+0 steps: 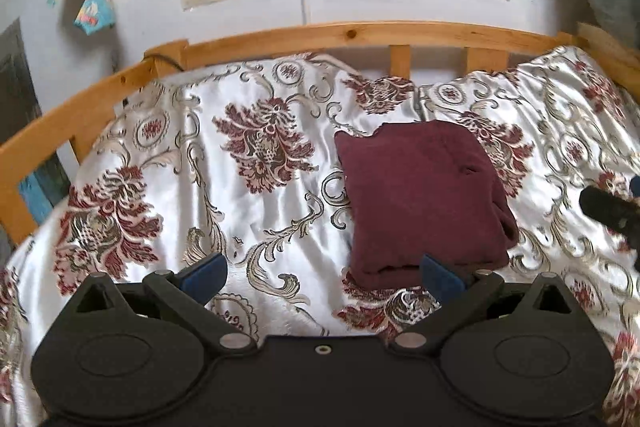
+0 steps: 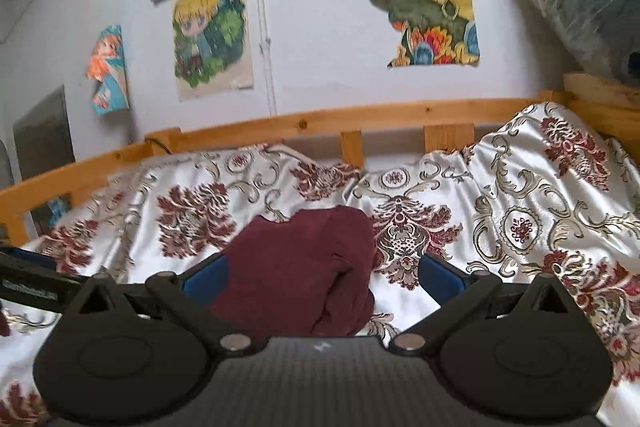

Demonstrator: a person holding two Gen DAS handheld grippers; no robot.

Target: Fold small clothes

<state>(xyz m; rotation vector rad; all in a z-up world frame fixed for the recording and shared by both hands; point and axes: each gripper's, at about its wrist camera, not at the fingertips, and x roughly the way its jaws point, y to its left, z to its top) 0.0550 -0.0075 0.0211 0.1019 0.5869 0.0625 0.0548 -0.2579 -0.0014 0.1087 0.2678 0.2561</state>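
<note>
I find both claws, left claw [image 1: 322, 277] and right claw [image 2: 322, 277], spread wide and empty. The maroon garment [image 1: 424, 199] lies folded on the satin bedspread [image 1: 260, 227]; a careless regrasp could slide it undone.

Soft, even daylight fills both views, with a pale sheen on the satin bedspread [image 1: 280, 235] and only faint shadows in its creases. Fisheye distortion bows the wooden bed rail [image 1: 360, 35]. The wall posters [image 2: 212, 35] and picture corners are smeared and blurry.
</note>
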